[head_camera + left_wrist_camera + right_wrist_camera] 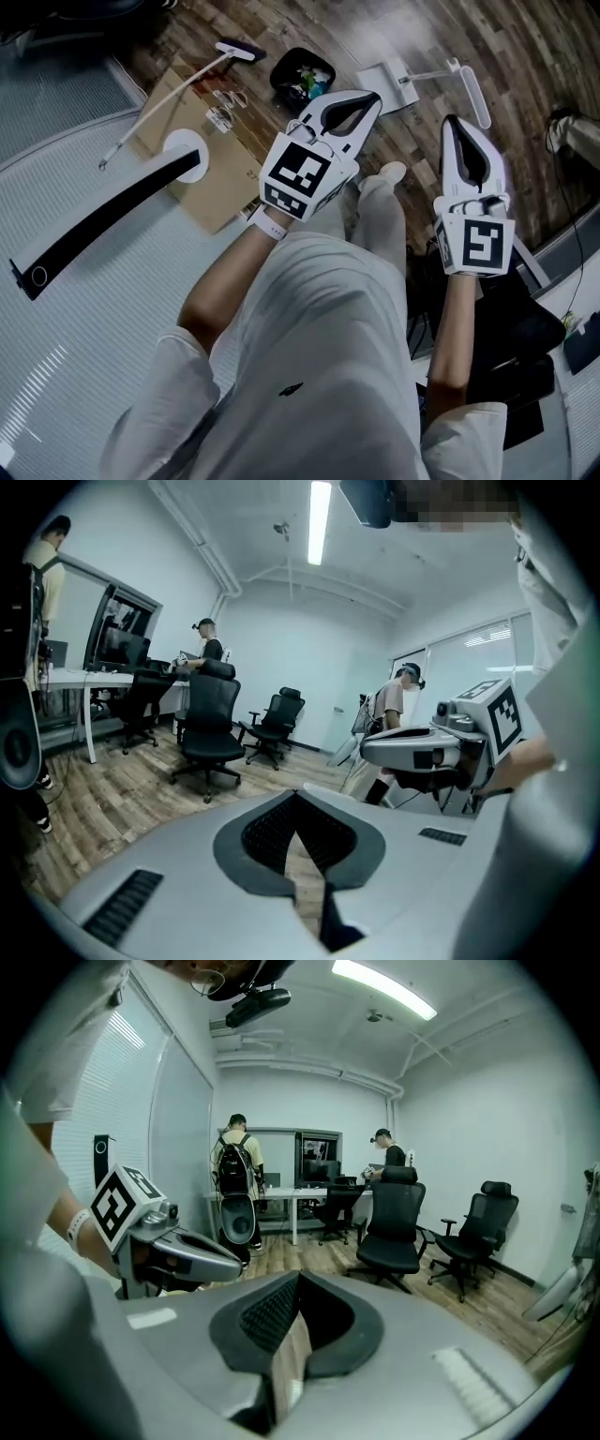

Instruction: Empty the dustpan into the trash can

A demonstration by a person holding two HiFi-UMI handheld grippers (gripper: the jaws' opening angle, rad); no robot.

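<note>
Head view, floor items, one of each:
- Long black curved bar [103, 220], smooth, white at its edge, lying on the pale grey ribbed floor mat [56, 347].
- White-handled broom [169, 94] with a thin straight stick and a dark flat head, lying slantwise from the mat's curved edge onto the wood-plank floor [525, 47].
- Flat brown cardboard sheet [220, 187] lying across the mat's edge, with a white round disc [187, 150] on top of it.
- Black open-topped trash can [302, 75] with rounded corners, on the wood planks. White, green and blue scraps show inside it.
- White plastic dustpan [389, 86] with a square flat pan, its long handle running off to the right. It sits on the planks just right of the trash can, apart from it, with neither gripper on it.

Grippers, two, each a white shell carrying one black-and-white marker cube:
- Left gripper [376, 97]: fingers pressed together at the tips in its own view [296, 792], with only floor visible through the gap behind them. It has hold of nothing.
- Right gripper [453, 122]: same in its own view [298, 1275], tips meeting and empty.

Both are held up in front of the person's white-clad body.
</note>
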